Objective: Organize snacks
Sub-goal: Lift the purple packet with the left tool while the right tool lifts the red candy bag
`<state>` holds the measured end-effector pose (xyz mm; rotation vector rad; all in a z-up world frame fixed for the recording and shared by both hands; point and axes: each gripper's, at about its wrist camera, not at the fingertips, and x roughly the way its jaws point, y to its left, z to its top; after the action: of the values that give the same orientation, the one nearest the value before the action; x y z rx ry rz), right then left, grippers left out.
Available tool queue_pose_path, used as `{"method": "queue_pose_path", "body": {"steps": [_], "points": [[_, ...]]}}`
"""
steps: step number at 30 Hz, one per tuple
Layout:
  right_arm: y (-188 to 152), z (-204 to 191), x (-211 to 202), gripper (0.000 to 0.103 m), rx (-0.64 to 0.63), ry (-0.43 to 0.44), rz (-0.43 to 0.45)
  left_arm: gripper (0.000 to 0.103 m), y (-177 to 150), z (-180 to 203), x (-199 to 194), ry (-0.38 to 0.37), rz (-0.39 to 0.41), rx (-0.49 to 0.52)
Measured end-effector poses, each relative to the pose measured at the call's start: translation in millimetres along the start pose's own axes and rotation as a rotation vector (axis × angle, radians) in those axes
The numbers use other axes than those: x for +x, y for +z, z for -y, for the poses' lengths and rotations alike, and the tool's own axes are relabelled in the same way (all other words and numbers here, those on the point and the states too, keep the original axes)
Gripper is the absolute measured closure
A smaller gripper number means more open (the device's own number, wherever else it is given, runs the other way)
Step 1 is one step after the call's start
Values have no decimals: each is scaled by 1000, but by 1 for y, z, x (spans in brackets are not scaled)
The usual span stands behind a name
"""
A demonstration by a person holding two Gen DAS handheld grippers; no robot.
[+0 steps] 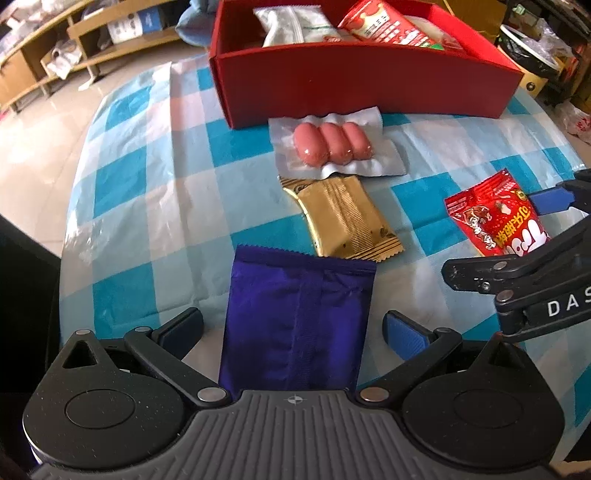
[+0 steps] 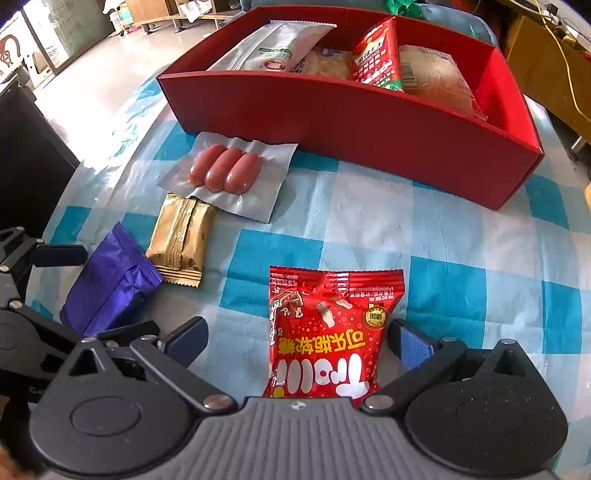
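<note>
A purple packet [image 1: 295, 321] lies flat on the checked cloth between the spread fingers of my left gripper [image 1: 295, 326], and the pads stand clear of its sides. My right gripper [image 2: 299, 336] is open around a red candy bag [image 2: 325, 332] that rests on the cloth; its right pad is close to the bag's edge. Beyond them lie a gold packet [image 1: 340, 218] and a vacuum pack of three sausages [image 1: 332, 146]. At the back stands a red divided box [image 2: 351, 122] holding a white pouch [image 2: 273, 48], a red packet [image 2: 376, 55] and a clear pack [image 2: 436, 74].
The blue-and-white cloth [image 2: 461, 240] covers a table whose left edge drops to a tiled floor [image 1: 44, 122]. Wooden shelving [image 1: 92, 33] stands beyond it. A dark object [image 2: 29, 166] sits by the table's left side. Clutter and a wooden cabinet [image 2: 543, 62] are at the right.
</note>
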<state>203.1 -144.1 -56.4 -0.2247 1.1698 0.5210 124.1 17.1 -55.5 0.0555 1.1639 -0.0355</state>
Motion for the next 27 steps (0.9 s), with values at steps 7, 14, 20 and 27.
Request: {"method": "queue_pose_path", "body": {"steps": [7, 14, 20, 27], "points": [[-3, -4, -6, 28, -31, -71, 11, 0, 0, 2, -2, -9, -2, 4], [-7, 15, -18, 53, 21, -84, 32, 2, 0, -1, -3, -8, -5, -25], [-12, 15, -25, 55, 36, -80, 41, 25, 3, 3, -12, -14, 13, -15], [-17, 21, -42, 55, 88, -57, 86, 30, 5, -1, -15, -39, 5, -60]]}}
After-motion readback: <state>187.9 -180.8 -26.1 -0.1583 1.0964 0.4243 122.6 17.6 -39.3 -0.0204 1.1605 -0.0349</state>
